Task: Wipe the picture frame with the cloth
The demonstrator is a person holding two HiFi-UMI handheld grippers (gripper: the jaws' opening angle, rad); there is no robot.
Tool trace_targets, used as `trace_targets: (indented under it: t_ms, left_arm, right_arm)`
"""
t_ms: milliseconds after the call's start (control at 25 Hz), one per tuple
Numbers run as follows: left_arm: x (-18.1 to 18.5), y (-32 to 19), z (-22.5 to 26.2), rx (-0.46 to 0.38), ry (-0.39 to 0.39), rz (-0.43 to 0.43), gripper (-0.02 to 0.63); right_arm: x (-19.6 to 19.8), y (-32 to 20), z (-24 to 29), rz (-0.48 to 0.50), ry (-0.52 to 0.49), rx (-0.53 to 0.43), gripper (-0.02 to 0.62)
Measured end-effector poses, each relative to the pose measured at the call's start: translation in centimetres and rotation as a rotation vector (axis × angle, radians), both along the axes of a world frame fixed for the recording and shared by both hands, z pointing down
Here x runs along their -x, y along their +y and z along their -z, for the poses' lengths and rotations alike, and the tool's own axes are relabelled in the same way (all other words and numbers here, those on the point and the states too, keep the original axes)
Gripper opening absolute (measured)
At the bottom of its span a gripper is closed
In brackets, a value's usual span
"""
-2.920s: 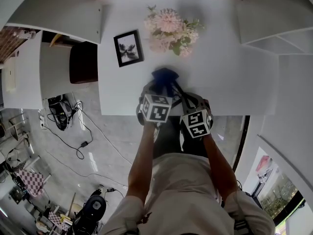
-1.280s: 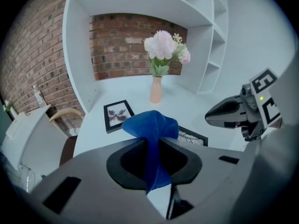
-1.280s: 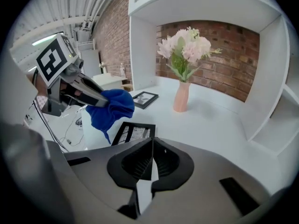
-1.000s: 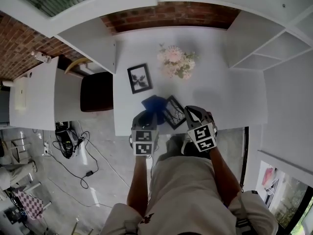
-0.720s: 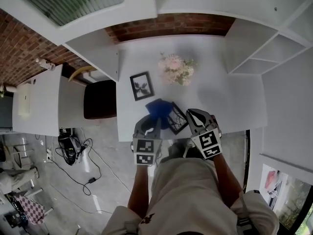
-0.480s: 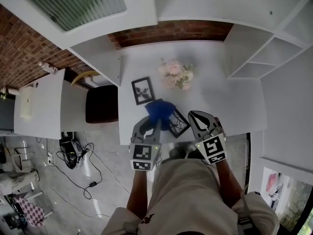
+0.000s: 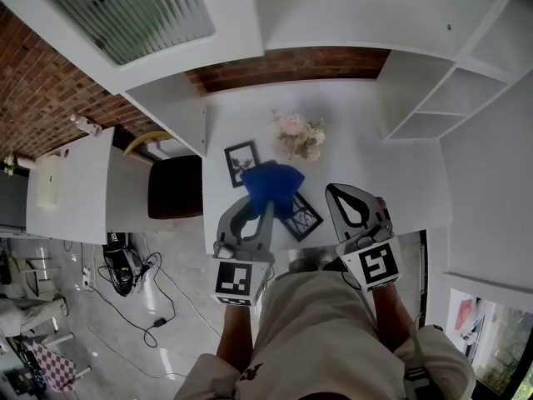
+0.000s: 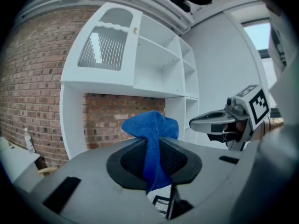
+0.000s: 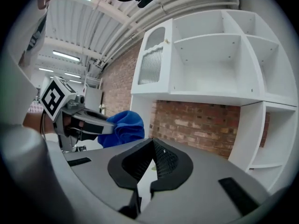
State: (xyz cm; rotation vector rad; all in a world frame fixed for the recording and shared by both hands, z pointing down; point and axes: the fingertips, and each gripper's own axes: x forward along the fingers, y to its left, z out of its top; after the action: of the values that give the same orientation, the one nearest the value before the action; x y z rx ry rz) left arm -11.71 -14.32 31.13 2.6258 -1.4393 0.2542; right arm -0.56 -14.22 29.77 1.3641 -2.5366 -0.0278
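- Cloth (image 7: 271, 182), blue and soft, is pinched between the closed jaws of the left claw (image 8: 156, 147). A bunched fold stands up past the tips and a tail hangs down behind them.
- The right claw (image 9: 152, 146) has its jaws drawn together with nothing between them. It is raised beside the left claw and clear of the desk (image 7: 366, 148).
- The picture frame (image 7: 301, 217) to be wiped lies flat and dark on the desk. It sits between the two claws, just below and ahead of the left claw's tips, and the cloth overhangs its near corner.
- Likely handling: the cloth is limp and light, so the bunched part should be pressed flat onto the frame rather than dragged by one corner.
- The frame looks light and rigid with a probably glazed face, so it may slide under the wipe and should not be pressed hard. Steadying it by an outer edge or corner with the right claw seems the safest hold.
- A second small picture frame (image 7: 241, 161) and a bouquet of pale flowers (image 7: 296, 134) stand farther out, beyond the left claw.
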Motion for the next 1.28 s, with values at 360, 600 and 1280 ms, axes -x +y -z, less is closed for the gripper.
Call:
trace_targets:
  t_ms: [360,600,1280]
  left_arm:
    - [-0.6,0.3,0.7,-0.020,0.006,-0.016,0.071]
    - [-0.4,0.2,1.2,-0.030,0.011,-0.020,0.071]
    - [-0.2,-0.1,1.3,-0.042,0.001,-0.047,0.071]
  right_arm:
    - [-0.5,0.0,-0.2,-0.029,0.008,0.041,-0.003]
    - [-0.2,0.0,0.5,-0.031,0.012,0.030,-0.003]
    - [0.6,0.1,0.7,-0.044,0.023,0.020,-0.003]
